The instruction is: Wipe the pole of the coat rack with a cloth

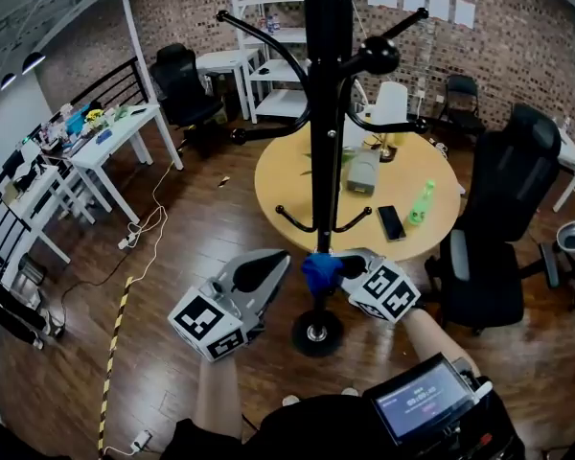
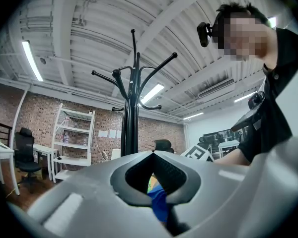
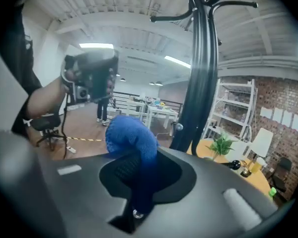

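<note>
The black coat rack pole [image 1: 326, 113] rises straight in front of me from its round base [image 1: 317, 333]. My right gripper [image 1: 340, 268] is shut on a bunched blue cloth [image 1: 320, 270], which sits against the low part of the pole. The right gripper view shows the cloth [image 3: 131, 135] bulging from the right gripper [image 3: 138, 155], with the pole [image 3: 196, 83] just to its right. My left gripper [image 1: 286, 259] hangs just left of the pole, jaws closed with nothing between them. In the left gripper view its tips [image 2: 153, 153] meet below the pole [image 2: 130, 118]; the cloth [image 2: 160, 202] shows through the gap.
A round wooden table [image 1: 287, 195] behind the rack carries a phone [image 1: 391, 222] and a green bottle [image 1: 420, 202]. A black office chair [image 1: 489, 247] stands to the right, white desks [image 1: 115, 137] to the left. Striped tape [image 1: 115, 353] crosses the floor.
</note>
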`<state>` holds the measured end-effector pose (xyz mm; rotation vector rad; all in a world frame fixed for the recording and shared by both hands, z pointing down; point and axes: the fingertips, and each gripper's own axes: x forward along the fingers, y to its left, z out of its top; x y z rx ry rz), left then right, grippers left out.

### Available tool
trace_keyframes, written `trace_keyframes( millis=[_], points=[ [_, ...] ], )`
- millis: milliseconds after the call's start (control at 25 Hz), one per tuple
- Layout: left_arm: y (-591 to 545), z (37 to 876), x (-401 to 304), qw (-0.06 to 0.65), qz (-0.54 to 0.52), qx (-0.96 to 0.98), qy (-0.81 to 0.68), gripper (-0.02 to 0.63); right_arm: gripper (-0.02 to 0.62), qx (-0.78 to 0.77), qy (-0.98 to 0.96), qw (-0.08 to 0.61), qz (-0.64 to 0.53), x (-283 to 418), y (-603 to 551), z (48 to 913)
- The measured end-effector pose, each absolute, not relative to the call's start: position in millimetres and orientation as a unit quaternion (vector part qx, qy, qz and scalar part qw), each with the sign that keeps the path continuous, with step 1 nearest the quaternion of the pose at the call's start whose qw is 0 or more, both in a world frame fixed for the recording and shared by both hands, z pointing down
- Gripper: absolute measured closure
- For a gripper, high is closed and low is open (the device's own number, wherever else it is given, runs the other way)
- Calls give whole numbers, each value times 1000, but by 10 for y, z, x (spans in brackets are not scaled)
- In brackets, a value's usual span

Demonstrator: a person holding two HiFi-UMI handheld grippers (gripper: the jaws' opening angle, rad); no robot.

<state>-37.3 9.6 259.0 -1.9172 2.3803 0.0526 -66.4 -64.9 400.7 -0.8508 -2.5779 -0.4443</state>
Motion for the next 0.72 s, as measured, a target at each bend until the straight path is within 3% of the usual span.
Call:
trace_keyframes(
  millis=[200, 400, 720],
  points=[
    [51, 2636, -387, 39, 22, -627, 778, 606, 551, -384, -886, 212, -151, -283, -476, 3850],
    [89, 2638, -389, 39, 22, -620, 783, 606, 551, -322, -909, 210, -161, -593, -669, 4051],
    [232, 2648, -416, 42, 22, -608, 793, 606, 551, -224, -935, 95, -259, -992, -862, 3701]
  ],
)
